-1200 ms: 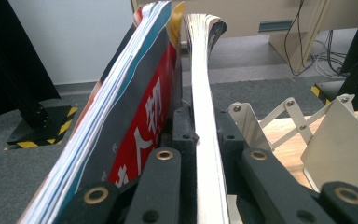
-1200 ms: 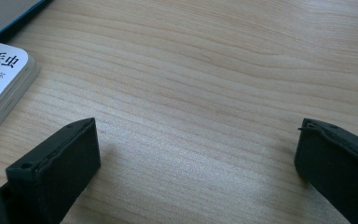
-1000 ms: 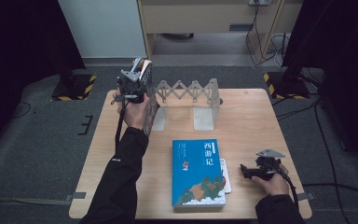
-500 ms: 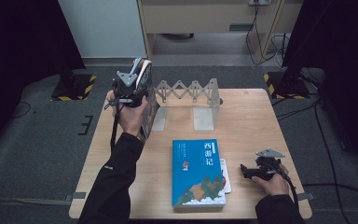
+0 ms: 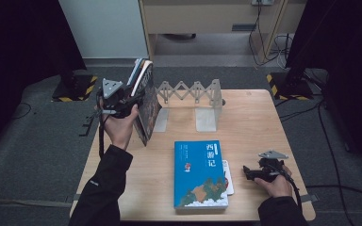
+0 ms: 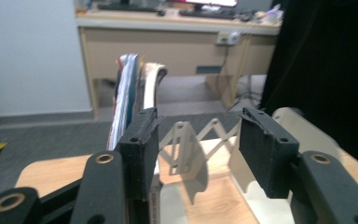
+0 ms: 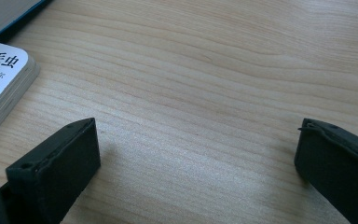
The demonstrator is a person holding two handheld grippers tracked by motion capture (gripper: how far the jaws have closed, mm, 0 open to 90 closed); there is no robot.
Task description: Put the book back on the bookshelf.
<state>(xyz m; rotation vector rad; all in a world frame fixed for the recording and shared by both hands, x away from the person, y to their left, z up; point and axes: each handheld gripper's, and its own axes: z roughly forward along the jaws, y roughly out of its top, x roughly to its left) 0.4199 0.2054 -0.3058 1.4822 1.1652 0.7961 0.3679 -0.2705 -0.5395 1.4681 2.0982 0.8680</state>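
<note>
Several upright books [image 5: 143,101] lean at the worktop's [image 5: 250,122] far-left corner beside my left tool [image 6: 198,149], its jaws just opening (nothing between them); right tool [image 7: 198,168] released.

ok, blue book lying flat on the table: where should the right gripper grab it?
Probably the right long edge of the blue book. It lies flat, on top of a smaller white book that sticks out on that side, so that edge sits raised off the table. The right gripper, open, is level beside it: slide in sideways, one jaw under the cover.
</note>
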